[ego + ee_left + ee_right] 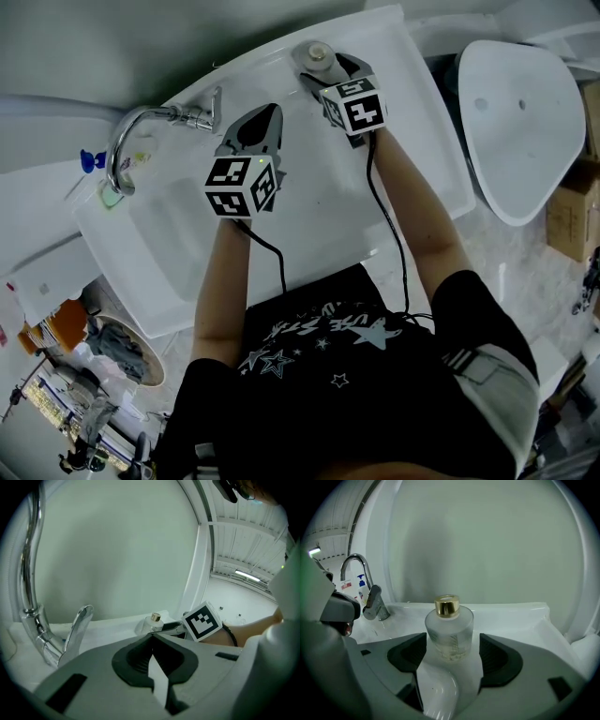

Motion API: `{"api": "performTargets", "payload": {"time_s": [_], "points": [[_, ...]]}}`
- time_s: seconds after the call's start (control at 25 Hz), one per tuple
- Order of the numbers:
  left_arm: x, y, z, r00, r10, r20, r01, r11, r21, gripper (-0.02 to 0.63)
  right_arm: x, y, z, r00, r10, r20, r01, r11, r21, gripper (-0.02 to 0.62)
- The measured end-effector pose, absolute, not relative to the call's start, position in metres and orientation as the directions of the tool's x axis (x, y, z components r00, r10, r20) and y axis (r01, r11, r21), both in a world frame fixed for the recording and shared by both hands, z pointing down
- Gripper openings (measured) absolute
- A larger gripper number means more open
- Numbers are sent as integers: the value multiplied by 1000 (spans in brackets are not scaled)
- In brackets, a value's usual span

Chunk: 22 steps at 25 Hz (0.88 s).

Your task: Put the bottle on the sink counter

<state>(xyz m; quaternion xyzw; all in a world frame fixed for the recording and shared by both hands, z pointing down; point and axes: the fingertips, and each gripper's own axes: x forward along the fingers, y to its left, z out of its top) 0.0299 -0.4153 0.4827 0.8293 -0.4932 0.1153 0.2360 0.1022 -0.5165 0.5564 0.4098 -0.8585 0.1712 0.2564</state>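
Observation:
A frosted glass bottle (449, 632) with a gold cap stands upright on the back ledge of the white sink (412, 141), near its far right corner. My right gripper (452, 654) is open, one jaw on each side of the bottle with a gap showing at both. The head view shows the bottle (317, 58) just ahead of the right gripper (325, 75). My left gripper (270, 114) hovers over the basin, right of the faucet, jaws shut and empty. The left gripper view shows its own closed jaws (151, 638) and the bottle (152, 620) beyond them.
A chrome faucet (131, 141) with a lever handle (79, 625) rises at the sink's back left. A grey-green wall runs directly behind the ledge. A white oval lid (520, 122) and a cardboard box (572, 211) lie right of the sink.

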Motion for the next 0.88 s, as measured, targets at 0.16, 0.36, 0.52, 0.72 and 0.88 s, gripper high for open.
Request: {"api": "performTargets", "payload": {"time_s": [0.16,0.36,0.52,0.72,0.88], "points": [[25,-403,476,491,-766,415,-870,-402,287,9,110,-502,542,-515,-648,562,-813,576,-81,321],[16,-378,468,504,-765,402,-862,-413,294,9,111,-471,521,-510,-676,533,-829,552,-93,319],[6,-350,454,518,-763,386,-853,-432,291,9,109,-439,499,-492,-707,508,-845,527,-84,319],[-5,-312,436,545,-758,359,-836,-464,292,9,105,-391,474,-484,-726,488,-854,513,-84,318],[-22,-280,429,560,-754,345,-827,-479,295,9,99,-353,459,-430,-774,465,-888,455,-65,124]]}}
